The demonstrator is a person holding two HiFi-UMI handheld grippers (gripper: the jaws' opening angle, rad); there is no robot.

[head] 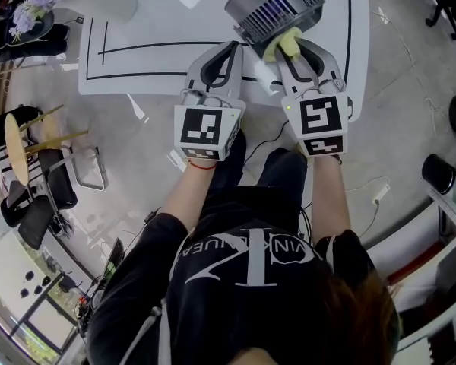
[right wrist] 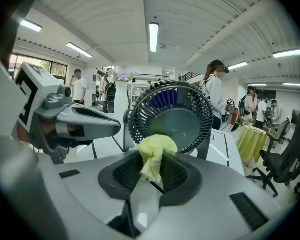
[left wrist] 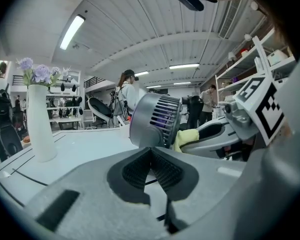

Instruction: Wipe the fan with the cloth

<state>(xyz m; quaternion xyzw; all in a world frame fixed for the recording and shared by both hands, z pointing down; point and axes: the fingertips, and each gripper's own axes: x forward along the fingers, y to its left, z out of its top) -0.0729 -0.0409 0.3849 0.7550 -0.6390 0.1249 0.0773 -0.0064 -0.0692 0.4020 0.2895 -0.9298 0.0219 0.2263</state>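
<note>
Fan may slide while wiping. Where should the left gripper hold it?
Probably the stand upright nearest the left gripper, coming in from that side. It is a narrow bar the jaws can span; the fan's round housing looks too wide, and the right gripper with the cloth occupies the grille.

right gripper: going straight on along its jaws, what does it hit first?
The fan: its front grille sits dead ahead of the right gripper, and the yellow cloth pinched in its jaws would touch first. The gap looks small; it may already be touching.
</note>
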